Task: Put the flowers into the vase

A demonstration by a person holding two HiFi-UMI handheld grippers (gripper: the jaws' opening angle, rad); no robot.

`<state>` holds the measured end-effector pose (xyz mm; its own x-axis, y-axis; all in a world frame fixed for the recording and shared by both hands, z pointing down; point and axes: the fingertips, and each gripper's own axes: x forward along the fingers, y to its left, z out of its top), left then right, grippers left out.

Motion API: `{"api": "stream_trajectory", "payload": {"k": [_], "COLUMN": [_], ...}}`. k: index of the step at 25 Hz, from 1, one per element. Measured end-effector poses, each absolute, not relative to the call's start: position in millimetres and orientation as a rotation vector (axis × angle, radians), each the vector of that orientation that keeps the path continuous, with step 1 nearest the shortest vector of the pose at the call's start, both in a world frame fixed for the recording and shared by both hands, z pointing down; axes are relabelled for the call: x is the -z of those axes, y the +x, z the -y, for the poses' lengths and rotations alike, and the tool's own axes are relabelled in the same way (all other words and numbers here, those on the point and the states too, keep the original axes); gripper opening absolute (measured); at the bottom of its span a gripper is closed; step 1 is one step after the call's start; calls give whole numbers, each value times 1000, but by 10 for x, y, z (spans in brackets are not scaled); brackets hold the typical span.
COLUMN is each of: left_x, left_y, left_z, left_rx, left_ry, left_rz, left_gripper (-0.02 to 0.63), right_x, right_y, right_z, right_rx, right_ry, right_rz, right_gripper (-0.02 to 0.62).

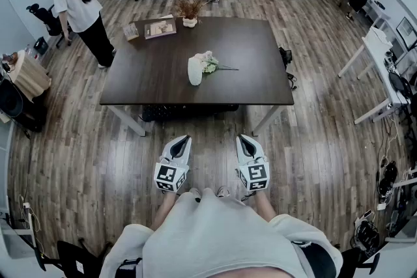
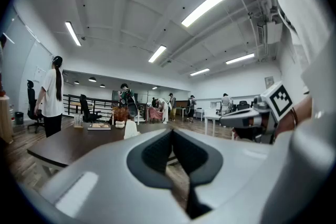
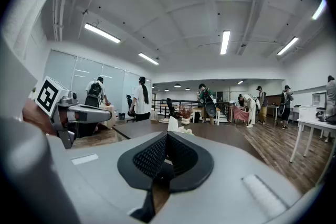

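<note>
**Nothing done yet**

Standing on the wood floor, well apart from the near edge of the dark desk (image 1: 247,84). Left tool (image 1: 184,139) and right tool (image 1: 241,138) held side by side, close to level, aimed toward the desk. Jaws pressed together on both, nothing between them, no contact with anything.

Near mid-desk: white vase (image 1: 195,70), upright to judge by the gripper views. Flowers (image 1: 210,64) lying flat on the desk top just to the right of the vase, pale heads next to it, thin stem trailing off to the right. Touching the vase or not: cannot tell at this range.

At the far edge, no part of the job: potted dried plant (image 1: 189,12), books (image 1: 159,28).

Judged progress: none. Left to do:
- close the gap to the desk and open a tool
- take the flowers by the stem, lift, tip upright
- feed the stem into the vase mouth, release

Worth steadying the vase with the other tool; tall and probably easy to knock over.
</note>
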<state>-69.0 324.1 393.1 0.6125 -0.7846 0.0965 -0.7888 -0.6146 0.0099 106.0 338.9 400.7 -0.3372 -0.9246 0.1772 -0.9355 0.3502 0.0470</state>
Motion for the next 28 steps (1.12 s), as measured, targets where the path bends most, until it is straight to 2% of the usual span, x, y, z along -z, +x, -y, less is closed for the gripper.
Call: {"api": "stream_trajectory", "payload": {"k": [28], "left_x": [-3934], "left_y": [-242], "left_z": [-3227], "left_rx": [-138], "left_ry": [2750], "left_rz": [1418], "left_gripper": [11], "right_x": [-4072], "right_y": [1324], "right_z": [-3293], "right_rx": [-102], "right_ry": [1573], "right_rz": [2514], "right_gripper": [-2]}}
